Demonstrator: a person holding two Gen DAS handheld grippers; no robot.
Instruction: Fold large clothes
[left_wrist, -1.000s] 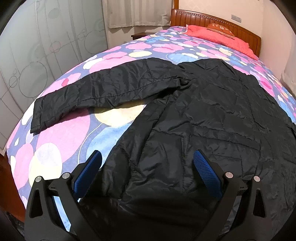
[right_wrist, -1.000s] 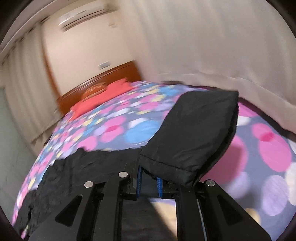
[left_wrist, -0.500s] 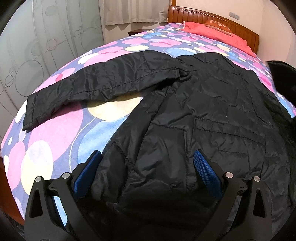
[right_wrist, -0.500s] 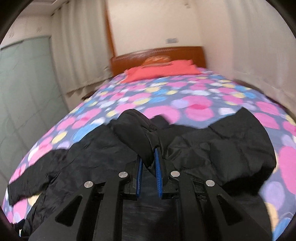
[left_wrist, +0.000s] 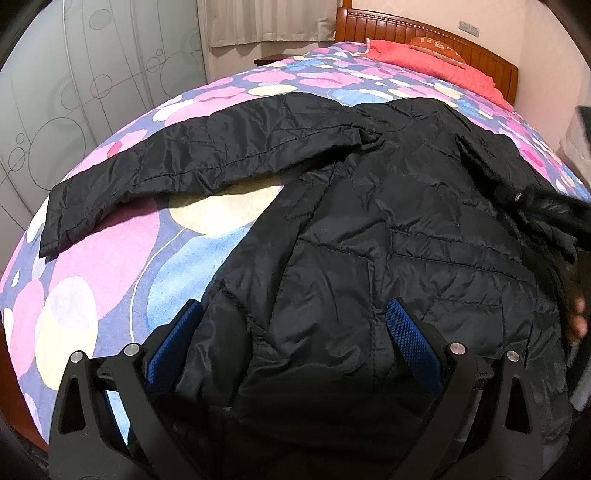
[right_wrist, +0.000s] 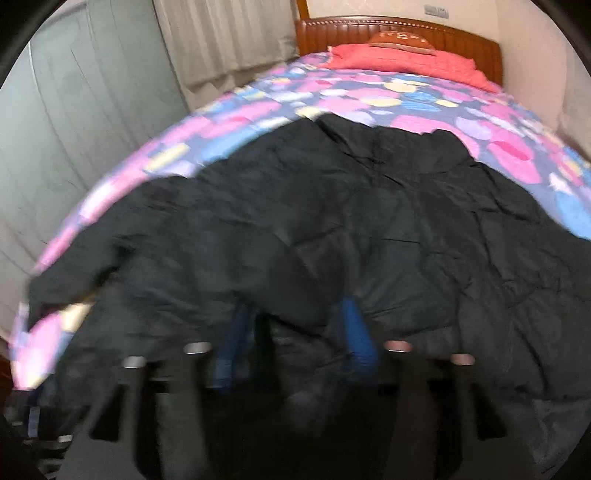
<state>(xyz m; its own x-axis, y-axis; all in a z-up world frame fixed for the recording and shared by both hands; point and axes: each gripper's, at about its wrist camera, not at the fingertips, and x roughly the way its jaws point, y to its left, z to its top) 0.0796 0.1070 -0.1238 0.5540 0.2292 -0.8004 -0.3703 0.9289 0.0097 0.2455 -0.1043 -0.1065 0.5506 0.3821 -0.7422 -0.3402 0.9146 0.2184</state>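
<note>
A large black quilted jacket (left_wrist: 388, 229) lies spread on the bed, its left sleeve (left_wrist: 192, 162) stretched out to the left. My left gripper (left_wrist: 295, 339) is open, its blue pads straddling the jacket's lower hem. In the right wrist view the jacket (right_wrist: 369, 229) fills the frame, and the right sleeve lies folded across the body. My right gripper (right_wrist: 295, 343) is blurred; its blue pads stand apart with jacket fabric between them.
The bed has a flowered cover (left_wrist: 110, 280) in pink, blue and yellow, a red pillow (left_wrist: 436, 62) and a wooden headboard (left_wrist: 424, 33). A frosted glass wardrobe door (left_wrist: 92, 85) stands at the left. The mattress edge is close at the lower left.
My right gripper carried the right sleeve leftward over the jacket body, and its pads have spread apart. My left gripper stayed open at the hem.
</note>
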